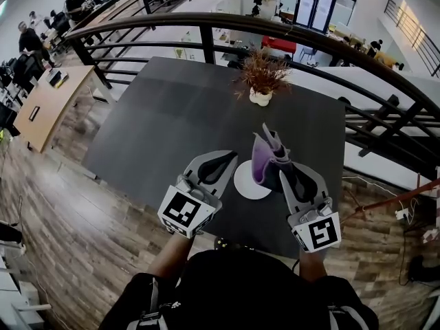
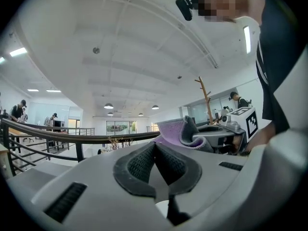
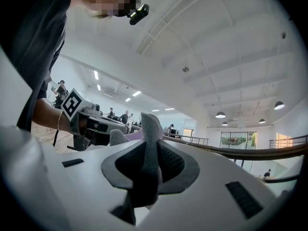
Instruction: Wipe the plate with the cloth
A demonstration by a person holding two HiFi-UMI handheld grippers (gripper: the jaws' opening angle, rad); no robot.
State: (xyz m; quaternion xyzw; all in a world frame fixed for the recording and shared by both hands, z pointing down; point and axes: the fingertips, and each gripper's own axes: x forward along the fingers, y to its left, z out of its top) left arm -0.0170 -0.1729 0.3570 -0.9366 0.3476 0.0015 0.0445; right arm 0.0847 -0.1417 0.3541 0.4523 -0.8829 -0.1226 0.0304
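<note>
A white plate (image 1: 245, 185) lies flat on the dark table (image 1: 172, 115), near its front edge. My right gripper (image 1: 281, 173) is shut on a purple and grey cloth (image 1: 265, 159), which stands up over the plate's right side. In the right gripper view the cloth (image 3: 151, 124) is pinched between the pads and sticks up past them. My left gripper (image 1: 230, 159) is shut with nothing between its pads (image 2: 139, 160), and its tips are at the plate's left edge. A patch of the plate (image 2: 161, 208) shows below its jaws. Both grippers point level, close together.
A small potted dry plant (image 1: 261, 78) stands at the table's far side, beyond the plate. A dark curved railing (image 1: 275, 29) runs behind the table, with a drop to a lower floor. Wooden floor lies left of the table, and people sit at desks far left.
</note>
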